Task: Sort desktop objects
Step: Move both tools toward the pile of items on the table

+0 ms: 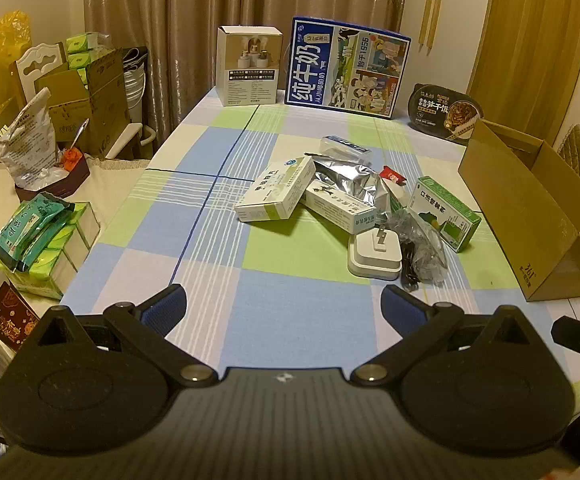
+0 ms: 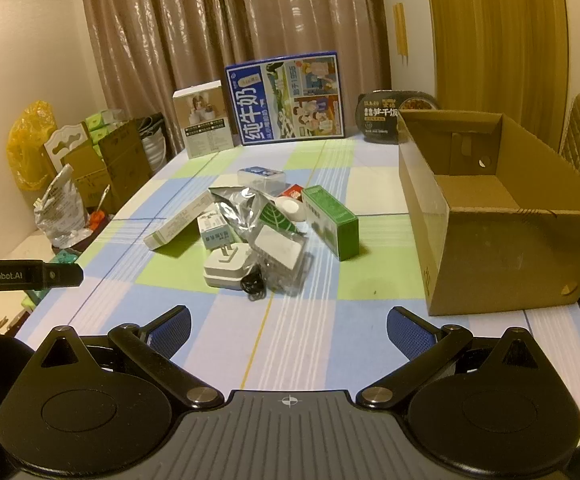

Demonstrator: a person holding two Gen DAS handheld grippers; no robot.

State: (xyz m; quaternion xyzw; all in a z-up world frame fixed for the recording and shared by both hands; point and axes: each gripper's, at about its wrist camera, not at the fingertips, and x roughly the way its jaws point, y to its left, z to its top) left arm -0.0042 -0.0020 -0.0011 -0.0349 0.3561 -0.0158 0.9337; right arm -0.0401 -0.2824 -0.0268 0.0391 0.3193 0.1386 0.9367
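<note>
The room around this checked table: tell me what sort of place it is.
Probably a room in a home, used for dining and storage. Floor-length beige curtains hang behind the table, a blue milk carton box stands on it, and stacked brown cardboard boxes crowd the corner.

cardboard box (image 1: 538,216) cut off at right edge in left view; instant-rice bowl (image 2: 386,120) partly hidden behind it; small print on medicine boxes (image 1: 278,194) unreadable.

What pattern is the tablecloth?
The tablecloth has large blue, green and cream checks, clearest in the left wrist view.
</note>
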